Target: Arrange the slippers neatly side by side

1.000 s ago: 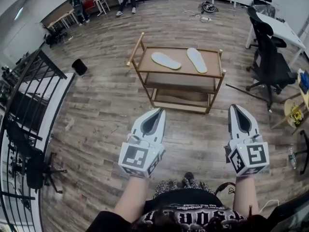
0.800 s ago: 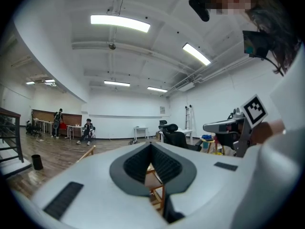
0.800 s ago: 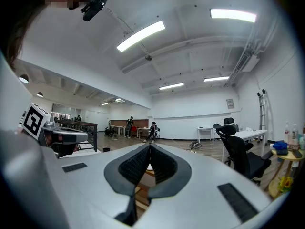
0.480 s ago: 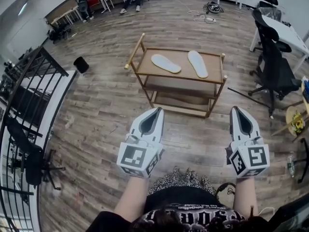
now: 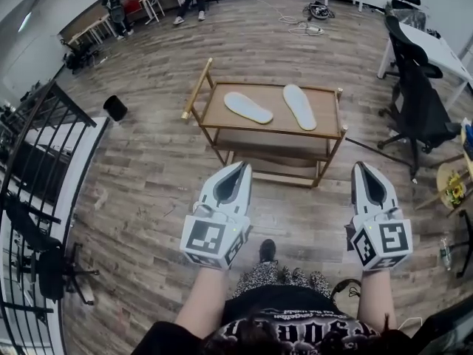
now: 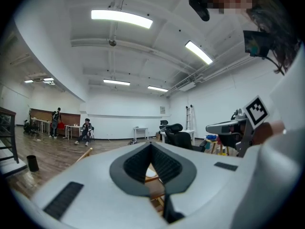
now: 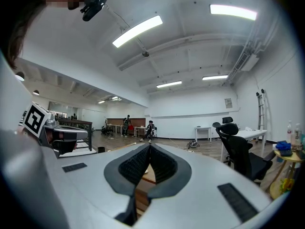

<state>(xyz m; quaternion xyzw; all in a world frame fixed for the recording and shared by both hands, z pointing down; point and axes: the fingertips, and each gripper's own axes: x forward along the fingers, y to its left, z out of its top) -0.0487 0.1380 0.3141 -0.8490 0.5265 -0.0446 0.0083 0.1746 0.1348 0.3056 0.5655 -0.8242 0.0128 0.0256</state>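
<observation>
1. At the far left, a black railing (image 5: 44,128) is running along the floor's edge and being cut off by the frame; a small dark bin (image 5: 114,108) is standing on the wood floor near it.
2. The left gripper (image 5: 242,168) is hanging low in front of the person, well short of the cart; its jaws are meeting at the tips with nothing between them, probably because no grasp has begun.
3. In the centre, a wooden cart (image 5: 266,129) is standing ahead; the left slipper (image 5: 248,107) is lying diagonally on its top shelf; the right slipper (image 5: 299,106) is lying almost lengthwise, apart from it and not parallel; the pairing looks not yet started.
4. The right gripper (image 5: 360,166) is mirroring the left, level with it; its jaws are likewise closed and carrying nothing.
5. At the right, a black office chair (image 5: 417,98) is standing beside a white desk (image 5: 436,46) that is running out of frame.
6. The cart's lower shelves are lying mostly under the top one; which way up the slippers are facing is hard to tell; each gripper view is showing only a sliver of the cart through the gap behind its closed tips.
</observation>
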